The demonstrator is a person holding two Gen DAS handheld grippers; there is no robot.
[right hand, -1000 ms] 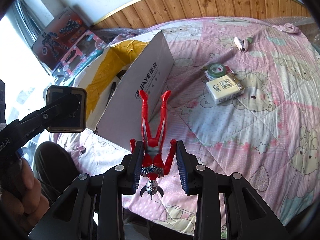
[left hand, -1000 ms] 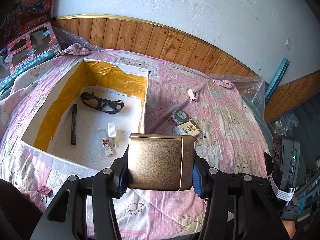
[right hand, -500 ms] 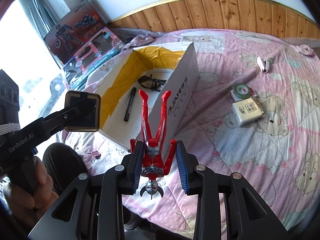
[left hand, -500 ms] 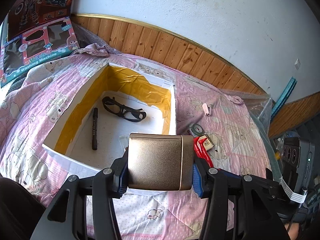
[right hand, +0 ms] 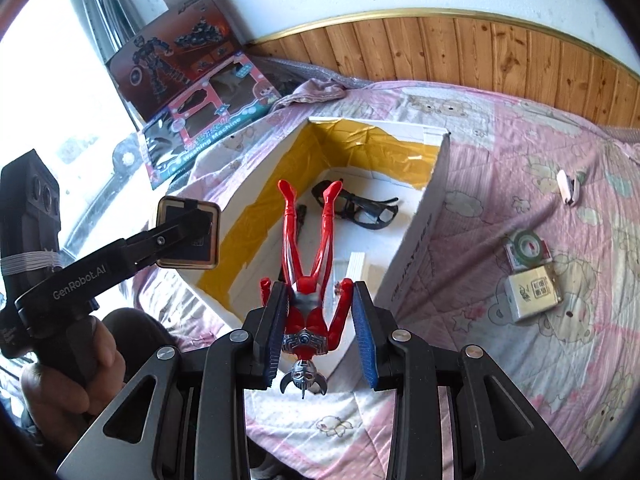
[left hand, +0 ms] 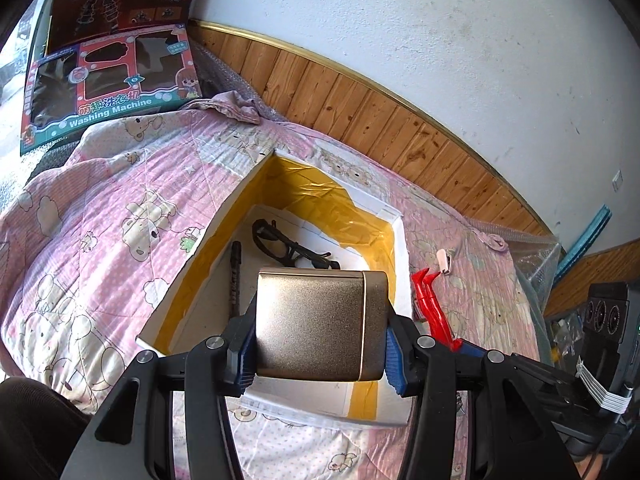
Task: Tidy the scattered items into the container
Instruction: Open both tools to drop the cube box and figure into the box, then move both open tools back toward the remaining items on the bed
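My left claw (left hand: 320,332) is clamped on a gold case (left hand: 320,326), hanging over the near end of the white box (left hand: 402,264). My right claw (right hand: 320,328) pinches a red toy figure (right hand: 308,264) at the torso, legs forward, also above the box. To drop well: lower each past the rim, put the case on bare floor, and miss the glasses (right hand: 356,210) and pen (left hand: 235,276) inside. The claws are close, so I'd release one at a time. Still out on the pink quilt (right hand: 500,360): tape roll (right hand: 528,245), small packet (right hand: 534,291), white clip (right hand: 568,187).
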